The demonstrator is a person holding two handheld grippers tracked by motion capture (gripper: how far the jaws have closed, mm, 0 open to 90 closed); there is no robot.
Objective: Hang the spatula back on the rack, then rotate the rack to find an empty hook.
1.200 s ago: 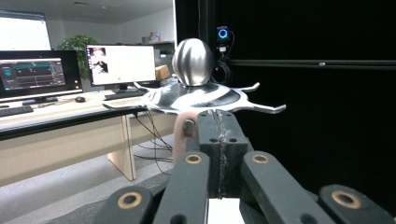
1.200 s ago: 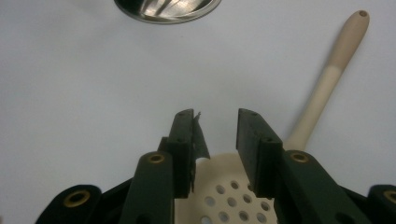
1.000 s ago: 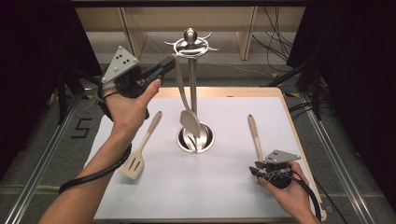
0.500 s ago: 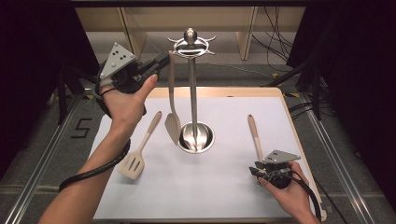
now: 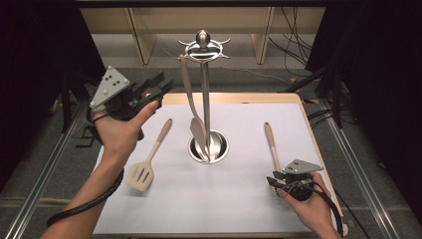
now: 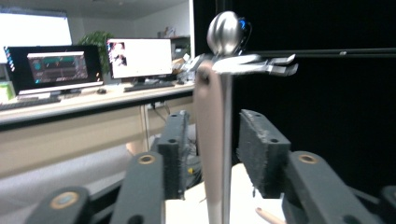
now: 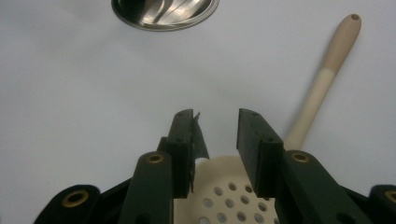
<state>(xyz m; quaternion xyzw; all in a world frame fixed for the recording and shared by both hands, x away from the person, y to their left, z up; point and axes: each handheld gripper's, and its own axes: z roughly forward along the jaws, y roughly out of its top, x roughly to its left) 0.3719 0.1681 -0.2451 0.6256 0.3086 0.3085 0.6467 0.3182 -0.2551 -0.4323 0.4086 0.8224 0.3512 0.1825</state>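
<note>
A metal utensil stand (image 5: 205, 99) rises from its round base at the middle of the white mat. A beige spatula (image 5: 191, 107) hangs from a hook at its top left, tilted. My left gripper (image 5: 160, 88) is held in the air just left of it, open and holding nothing. In the left gripper view the spatula's handle (image 6: 212, 140) hangs just beyond the open left gripper (image 6: 215, 121). My right gripper (image 5: 276, 181) rests low at the front right. It stands open (image 7: 215, 116) over the perforated head of a beige skimmer (image 7: 229, 198).
A slotted beige turner (image 5: 149, 160) lies on the white mat (image 5: 234, 209), left of the stand's base (image 7: 163, 11). The skimmer's handle (image 5: 271, 142) points away from me. Cables trail off the table's right side. Dark curtains flank the table.
The left gripper has drawn back to the left, away from the stand's top. The hanging spatula has swung on its hook. The right gripper has stayed put.
</note>
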